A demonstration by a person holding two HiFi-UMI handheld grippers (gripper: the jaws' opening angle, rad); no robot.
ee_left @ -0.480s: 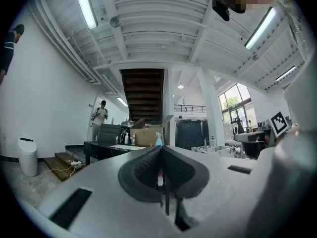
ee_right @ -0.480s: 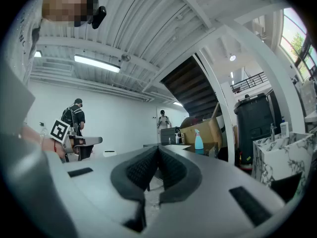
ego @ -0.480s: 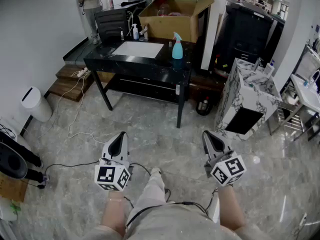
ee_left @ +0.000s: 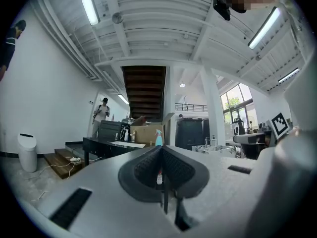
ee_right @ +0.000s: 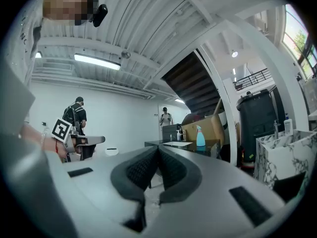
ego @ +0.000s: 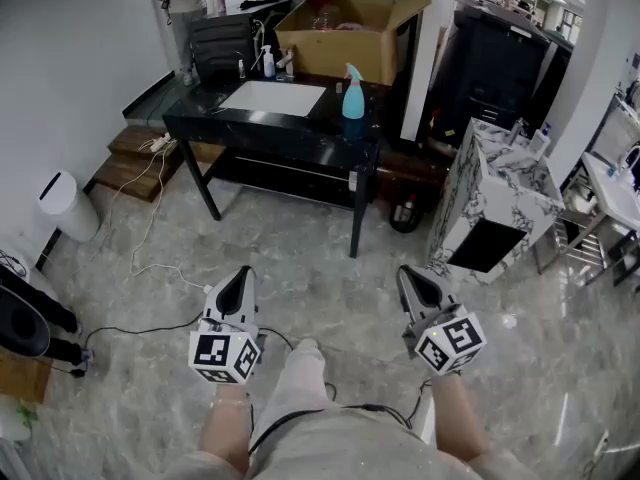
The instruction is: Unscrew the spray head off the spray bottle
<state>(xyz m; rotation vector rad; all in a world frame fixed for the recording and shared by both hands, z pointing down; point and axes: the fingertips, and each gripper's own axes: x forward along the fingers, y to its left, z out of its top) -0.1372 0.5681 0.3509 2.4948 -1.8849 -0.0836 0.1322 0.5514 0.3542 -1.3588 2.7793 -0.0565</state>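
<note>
A pale blue spray bottle [ego: 353, 94] with a blue spray head stands on the right end of a black table [ego: 240, 120] across the room. It shows small in the left gripper view [ee_left: 159, 138] and in the right gripper view [ee_right: 200, 136]. My left gripper [ego: 243, 276] and right gripper [ego: 407, 275] are held level over the floor, well short of the table. Both are shut with nothing between the jaws, as seen on the left gripper [ee_left: 161, 150] and the right gripper [ee_right: 157, 151].
On the table lie a white board [ego: 273, 97], small bottles [ego: 268, 62] and an open cardboard box [ego: 345, 30]. A marble-patterned cabinet [ego: 490, 203] stands at the right, a white bin [ego: 65, 206] at the left. Cables [ego: 150, 218] trail across the floor. A person [ego: 183, 8] stands by the table's far end.
The view has shifted slightly nearer the table. Both grippers stay shut and hold about the same places.
</note>
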